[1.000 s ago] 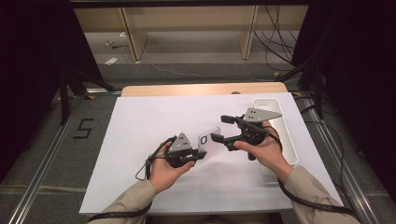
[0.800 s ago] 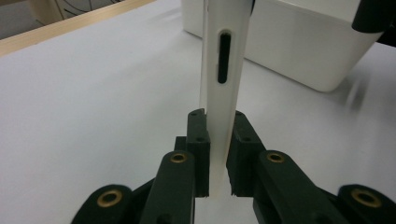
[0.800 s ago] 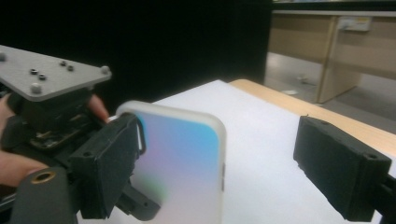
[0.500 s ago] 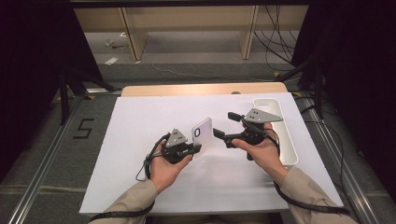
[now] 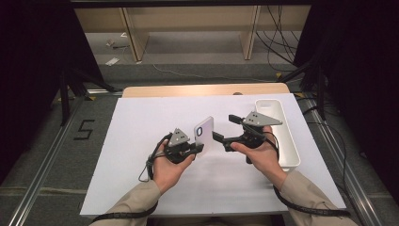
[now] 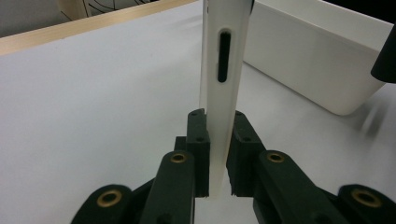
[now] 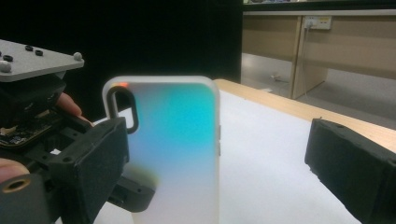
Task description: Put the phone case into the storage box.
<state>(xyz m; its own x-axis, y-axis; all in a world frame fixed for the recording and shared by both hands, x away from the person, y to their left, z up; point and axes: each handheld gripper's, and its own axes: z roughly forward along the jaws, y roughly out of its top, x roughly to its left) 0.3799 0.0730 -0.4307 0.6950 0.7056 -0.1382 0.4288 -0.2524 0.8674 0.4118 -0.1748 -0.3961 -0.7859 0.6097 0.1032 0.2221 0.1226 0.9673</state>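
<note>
Left tool (image 5: 194,149) pinches a phone case (image 5: 203,130) upright by its lower end, above the worktop (image 5: 141,122); right tool (image 5: 225,129) has just been opening, nothing between. Case prob. light, bendy, slick — grip side rims.

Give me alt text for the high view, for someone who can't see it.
Two hands work over a white table: the left gripper clamps a white phone case upright, while the right gripper, jaws open and just widened, points at it without touching. A white tray sits at the right.
</note>
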